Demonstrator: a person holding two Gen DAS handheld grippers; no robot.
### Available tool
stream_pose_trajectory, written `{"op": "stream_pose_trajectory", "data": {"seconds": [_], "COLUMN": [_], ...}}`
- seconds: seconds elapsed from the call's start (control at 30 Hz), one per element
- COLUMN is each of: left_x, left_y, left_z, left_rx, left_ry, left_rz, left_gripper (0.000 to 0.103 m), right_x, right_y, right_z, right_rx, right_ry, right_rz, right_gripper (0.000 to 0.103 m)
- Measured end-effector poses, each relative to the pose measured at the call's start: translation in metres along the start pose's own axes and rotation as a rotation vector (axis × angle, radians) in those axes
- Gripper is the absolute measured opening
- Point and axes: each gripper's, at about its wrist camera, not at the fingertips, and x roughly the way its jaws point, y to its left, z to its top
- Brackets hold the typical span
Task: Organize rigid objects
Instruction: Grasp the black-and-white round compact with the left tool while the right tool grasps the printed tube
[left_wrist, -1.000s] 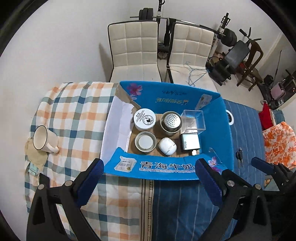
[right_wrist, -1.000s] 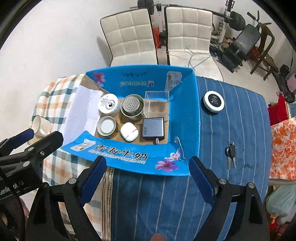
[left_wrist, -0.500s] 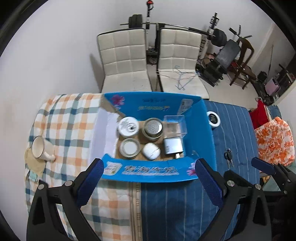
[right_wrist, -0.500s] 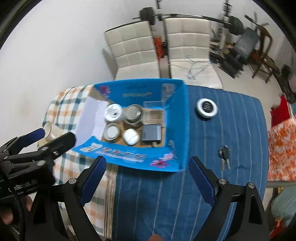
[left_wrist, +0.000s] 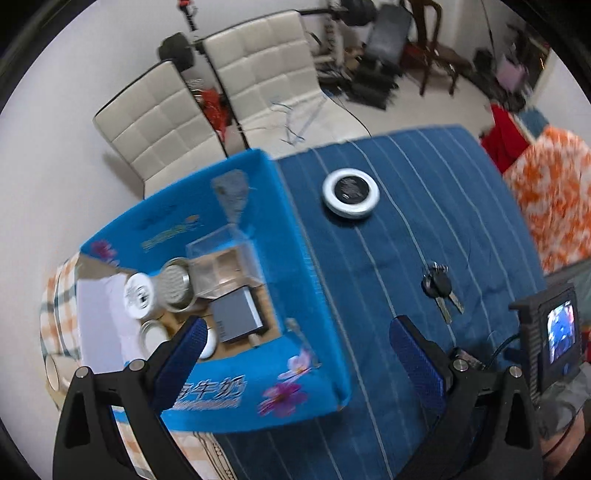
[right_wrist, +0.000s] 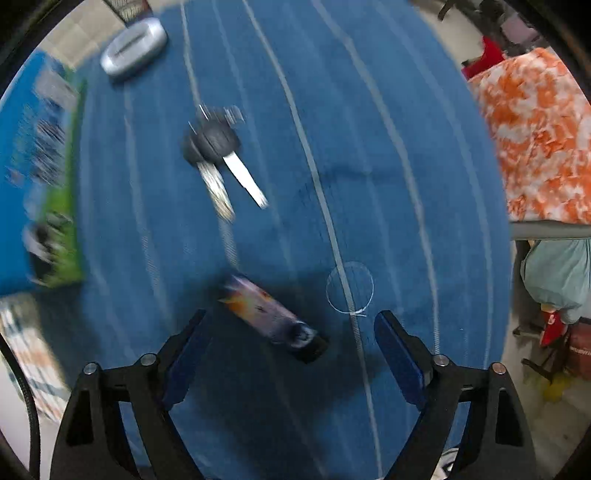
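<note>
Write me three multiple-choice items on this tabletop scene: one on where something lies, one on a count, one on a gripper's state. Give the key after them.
1. Where do the keys lie?
A. inside the blue box
B. on the blue striped cloth
C. on a chair

2. How many white chairs stand behind the table?
A. two
B. one
C. four

3. What is between the right gripper pads?
A. the keys, clamped
B. a mug
C. a small printed lighter-like thing, not yet pressed

Key: B, the keys rest on the cloth outside the blue box; A, two chairs show side by side; C, the jaws are closing with gaps on both sides.
</note>
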Motion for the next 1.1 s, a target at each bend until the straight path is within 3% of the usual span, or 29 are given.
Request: {"op": "stream_pose_trajectory", "data": {"seconds": [0.07, 0.13, 0.2, 0.27, 0.4, 0.53, 0.7, 0.93, 1.0, 1.03, 1.1], "left_x": [0.006, 0.011, 0.015, 0.019, 0.029, 0.060, 0.115, 0.196, 0.212, 0.217, 0.216], "left_y": [-0.008, -0.011, -0.011, -0.012, -0.015, -0.022, -0.041, -0.052, -0.055, -0.055, -0.049], "left_z": [0.004, 0.009, 0.015, 0.025, 0.057, 0.110, 0.158, 0.162, 0.158, 0.156, 0.156], "left_rx": [0.019, 0.023, 0.008, -0.008, -0.032, -0.046, 0.016, 0.024, 0.014, 0.000, -0.050], "left_ry": [0.009, 0.014, 0.018, 0.025, 0.033, 0.090, 0.191, 0.390, 0.416, 0.417, 0.384], "left_rz": [0.005, 0.005, -0.004, -0.026, -0.074, -0.125, -0.079, -0.066, -0.074, -0.084, -0.124], "left_gripper": [0.101, 0.101, 0.101, 0.101, 0.101, 0.101, 0.101, 0.101, 0.100, 0.092, 0.086], "right_x": [0.014, 0.012, 0.009, 0.006, -0.007, -0.030, -0.053, -0.053, -0.048, -0.048, -0.045], "right_y": [0.003, 0.009, 0.014, 0.011, -0.010, -0.026, -0.038, -0.030, -0.029, -0.027, -0.023], "right_z": [-0.004, -0.008, -0.010, -0.005, 0.017, 0.057, 0.109, 0.162, 0.166, 0.167, 0.168], "right_rx": [-0.028, -0.053, -0.067, -0.042, 0.026, 0.061, 0.093, 0.102, 0.101, 0.100, 0.101], "right_ry": [0.010, -0.033, -0.044, -0.051, -0.079, -0.124, -0.166, -0.160, -0.154, -0.150, -0.142], "right_rz": [-0.003, -0.035, -0.042, -0.029, 0.014, 0.054, 0.083, 0.104, 0.107, 0.109, 0.112], "right_gripper": [0.065, 0.058, 0.034, 0.027, 0.027, 0.027, 0.027, 0.027, 0.027, 0.027, 0.027]}}
